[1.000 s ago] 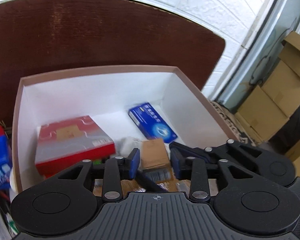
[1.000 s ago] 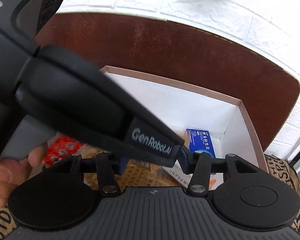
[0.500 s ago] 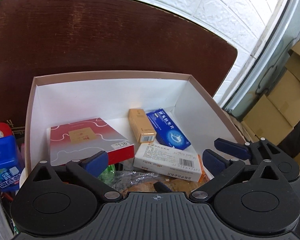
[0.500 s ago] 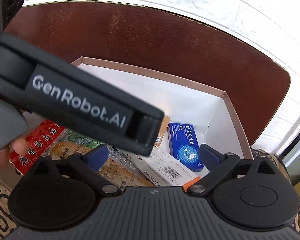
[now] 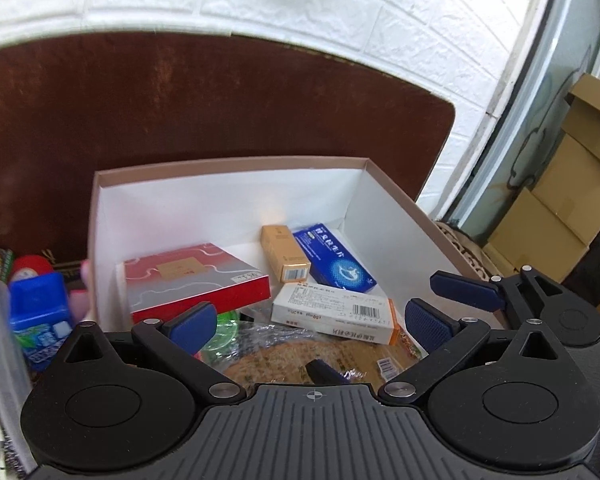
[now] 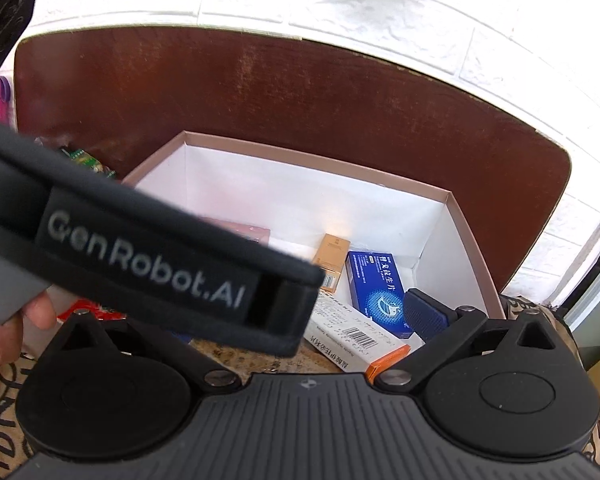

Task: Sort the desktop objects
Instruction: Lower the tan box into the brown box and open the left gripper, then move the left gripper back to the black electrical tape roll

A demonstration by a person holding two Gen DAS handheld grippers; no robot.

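both grippers spread wide over the sorting box

my left gripper has its blue-padded fingers spread wide with nothing between them. my right gripper also looks spread wide, though only its right finger pad shows; the left gripper's black body crosses in front of the other.

just past the fingers, at the near edge of the pinkish-rimmed white cardboard box, i see a clear plastic-wrapped flat snack pack. on it rests a white medicine carton with an orange end and a barcode. beyond that, toward the box's far right corner, lies a blue medicine carton, with a small tan upright-printed carton touching its left side. a red and silver flat gift box sits along the left wall.

the box stands on a dark brown wooden desk. outside the box's left wall i see a blue gum container.
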